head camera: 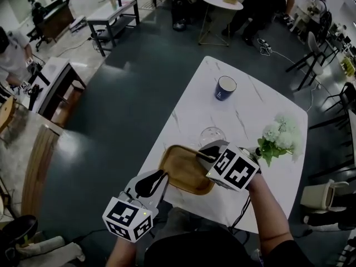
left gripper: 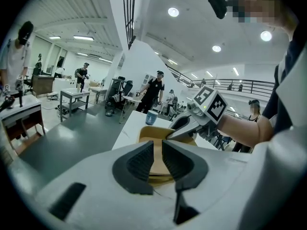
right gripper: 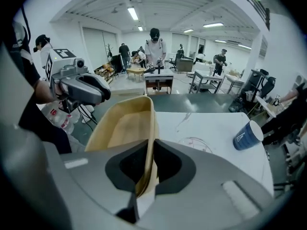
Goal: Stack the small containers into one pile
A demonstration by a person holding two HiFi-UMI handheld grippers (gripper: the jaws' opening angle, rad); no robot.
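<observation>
1. Left gripper (head camera: 160,177) is nearest, off the near edge of the surface (head camera: 245,110) above the person's lap. Its jaws are a little apart with nothing between them and point at the near left corner of the wooden container (head camera: 181,171).
2. Right gripper (head camera: 200,153) has its jaws clamped on the container's right-hand rim, with the thin wall pinched between the pads.
3. The wooden container is a shallow, tray-like dish with rounded corners, at the near edge of the surface. Whether it rests there or is lifted slightly, I cannot tell.
4. Handling, as a judgement: it looks stiff and light, and the smooth, thin wall could pivot or slip when held on one side only. A second hold on the opposite rim, where the left jaws aim, would steady it.
5. A clear glass dish (head camera: 212,135) sits just beyond the container, near the middle of the surface. It is probably heavier, slippery and breakable, so take it by the rim and set it down gently.
6. A blue cup (head camera: 225,87) stands upright towards the far edge, well apart from the rest. It looks light, easily tipped, and likely soft enough to crush under a hard squeeze.
7. White flowers (head camera: 281,135) sit at the right edge, near the right gripper's forearm, and a careless swing could knock them.
8. The surface is white, marble-patterned, smooth and uncluttered.
9. Around it is an open workroom with a dark floor (head camera: 122,104), other tables, chairs and several people at a distance.
</observation>
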